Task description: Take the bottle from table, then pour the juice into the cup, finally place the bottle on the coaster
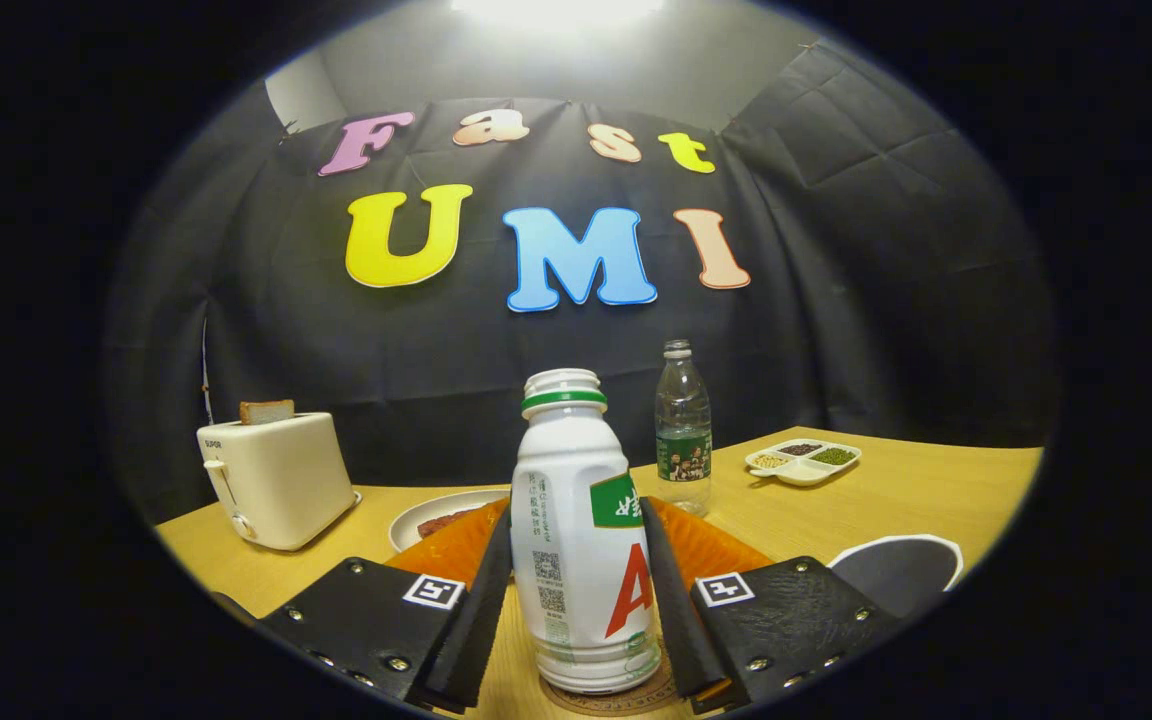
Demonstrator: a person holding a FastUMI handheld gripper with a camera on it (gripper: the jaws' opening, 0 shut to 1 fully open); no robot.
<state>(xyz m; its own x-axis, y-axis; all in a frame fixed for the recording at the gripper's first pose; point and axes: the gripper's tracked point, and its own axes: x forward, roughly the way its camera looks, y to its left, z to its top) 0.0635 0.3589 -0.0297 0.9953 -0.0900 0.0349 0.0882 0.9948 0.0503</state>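
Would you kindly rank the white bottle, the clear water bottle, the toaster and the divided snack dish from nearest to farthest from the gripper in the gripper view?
1. White bottle: between the jaws of the gripper, which flank it closely, standing on a coaster.
2. Clear water bottle: beyond the jaws, slightly right.
3. Toaster, far left, and divided snack dish, far right: too close to call.

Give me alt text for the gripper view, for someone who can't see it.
A white bottle stands upright on a round coaster, the gripper fingers closed against its sides. Beyond sit a toaster and a water bottle.
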